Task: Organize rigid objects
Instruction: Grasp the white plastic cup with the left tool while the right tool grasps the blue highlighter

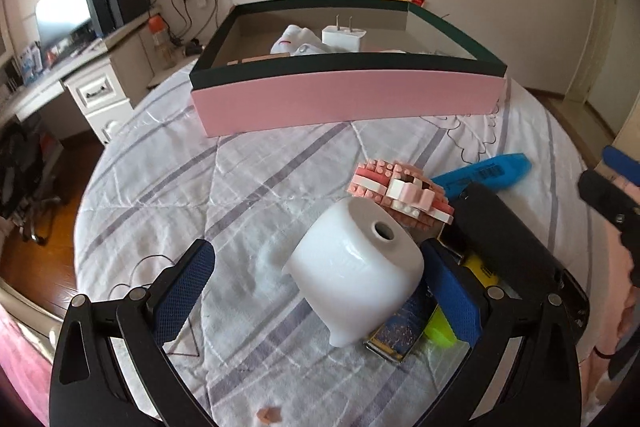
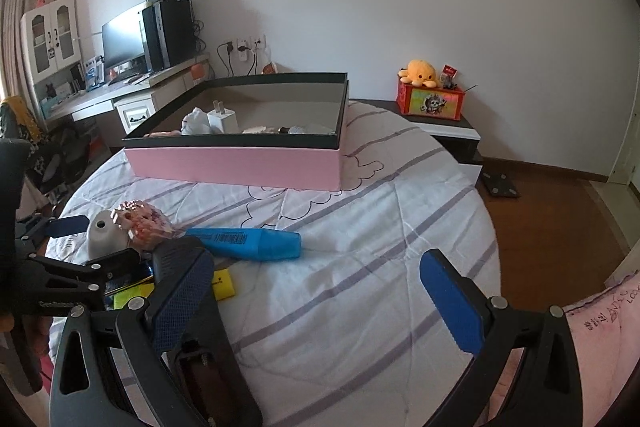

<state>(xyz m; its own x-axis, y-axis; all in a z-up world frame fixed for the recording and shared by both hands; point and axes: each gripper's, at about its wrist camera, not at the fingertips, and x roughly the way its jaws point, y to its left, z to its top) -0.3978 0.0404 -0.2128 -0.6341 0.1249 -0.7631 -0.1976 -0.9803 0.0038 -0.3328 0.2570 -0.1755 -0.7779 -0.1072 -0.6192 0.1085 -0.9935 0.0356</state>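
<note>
On the bed (image 1: 168,163), the left hand-held gripper (image 1: 320,291) stood wide open around a white plastic holder (image 1: 356,267), its pads not yet pressing. The holder lay tipped, its holed top facing up and away toward the pink box (image 1: 344,103) at the bed's far side. It looked light, stiff and glossy, so likely slippery; its flat side walls seemed the best hold. Touching it behind sat a pink brick model (image 1: 400,191), probably fragile. Further right, a blue marker (image 2: 248,243) lay flat, long axis across the bed, cap to the right. The right hand-held gripper (image 2: 316,299) was open and empty.
</note>
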